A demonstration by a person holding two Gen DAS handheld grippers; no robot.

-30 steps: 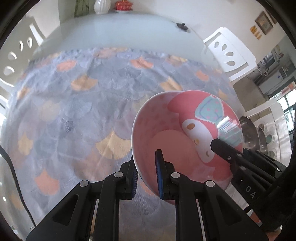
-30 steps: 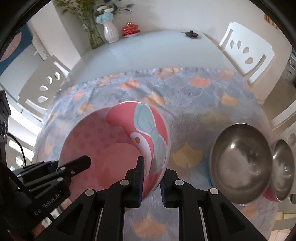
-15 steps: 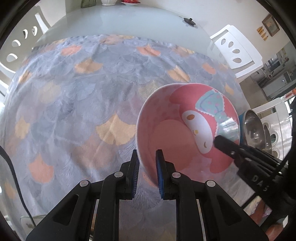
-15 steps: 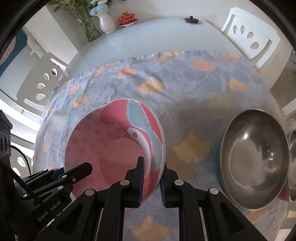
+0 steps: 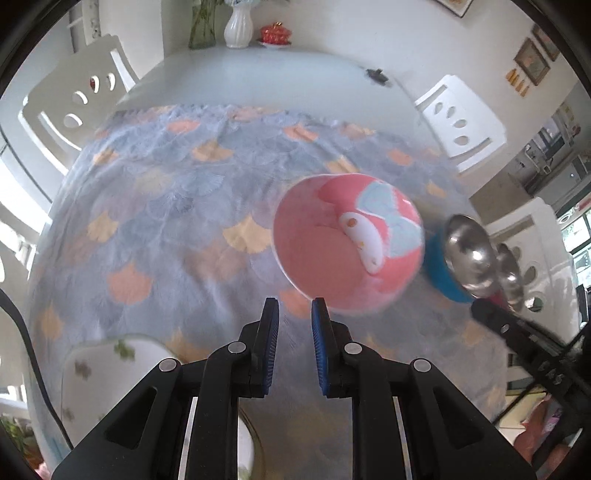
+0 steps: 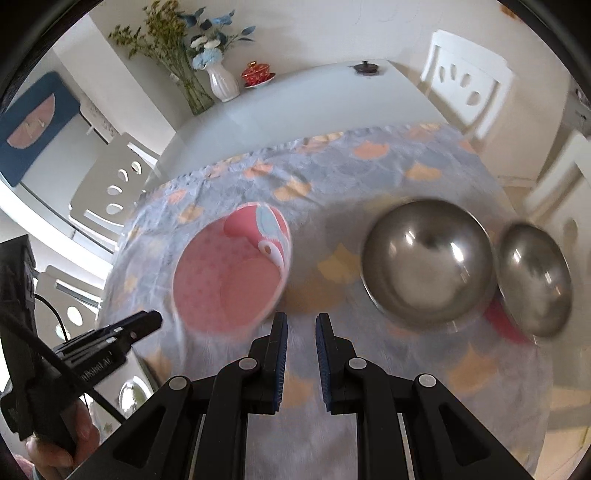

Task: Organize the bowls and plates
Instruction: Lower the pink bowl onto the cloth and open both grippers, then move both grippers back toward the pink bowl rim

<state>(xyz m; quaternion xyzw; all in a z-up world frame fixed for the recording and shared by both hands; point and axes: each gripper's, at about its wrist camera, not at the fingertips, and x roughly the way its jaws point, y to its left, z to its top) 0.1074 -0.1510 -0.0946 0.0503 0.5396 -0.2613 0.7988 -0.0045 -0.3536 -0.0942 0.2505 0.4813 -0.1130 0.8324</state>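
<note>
The pink bowl (image 5: 347,254) sits on the scale-patterned cloth (image 5: 166,221) that covers the near part of the counter (image 5: 258,74), its printed cartoon face and pale blue bow on the inner wall. In the left wrist view the left tongs (image 5: 294,317) hang just in front of the pink bowl's near rim, jaws parted with only cloth showing in the gap, gripping nothing. Just beyond the pink bowl to its right stands a steel bowl (image 5: 469,258) with a blue outside, and a second steel bowl (image 5: 511,269) is close behind that one. A white plate (image 5: 110,365) with small green sprigs lies on the near left, well apart from the pink bowl. A white vase (image 5: 238,24) stands at the counter's far edge.

In the right wrist view the right tongs (image 6: 301,328) are spread as well and empty, poised just off the pink bowl's (image 6: 232,277) right rim. The larger steel bowl (image 6: 428,262) is to the right of the pink bowl with a strip of cloth (image 6: 369,166) between them, and the smaller steel bowl (image 6: 533,280) is just beside it, farther right. The left tongs (image 6: 147,319) reach in from the left of the pink bowl. The picture is blurred.
</note>
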